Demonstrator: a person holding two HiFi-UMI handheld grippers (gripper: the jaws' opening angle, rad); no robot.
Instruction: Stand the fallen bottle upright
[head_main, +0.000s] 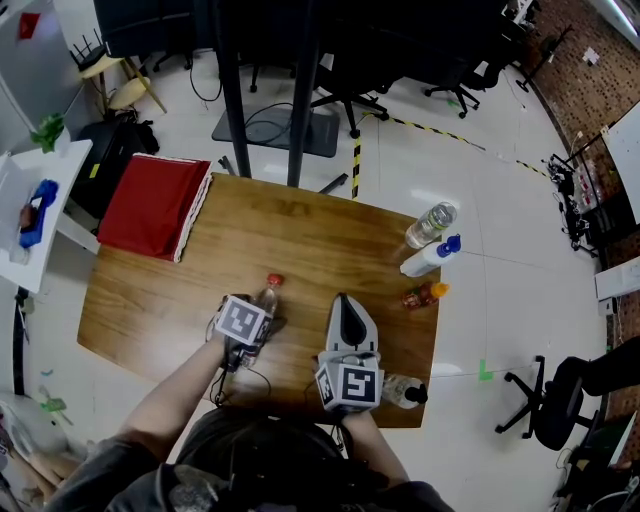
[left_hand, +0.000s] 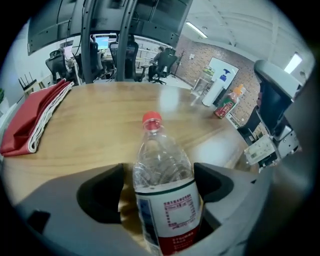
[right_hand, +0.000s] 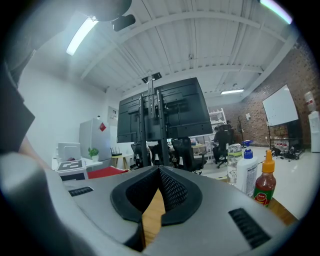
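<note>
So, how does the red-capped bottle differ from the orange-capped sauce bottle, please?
The red-capped bottle lies on its side; the sauce bottle stands upright. The red-capped bottle is clear; the sauce bottle is dark red. The red-capped bottle lies between the open jaws of the left gripper; the sauce bottle stands free. Both rest on the table.

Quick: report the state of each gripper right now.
Left gripper: open, with the fallen bottle between its jaws but not clamped.
Right gripper: shut, holding nothing.
</note>
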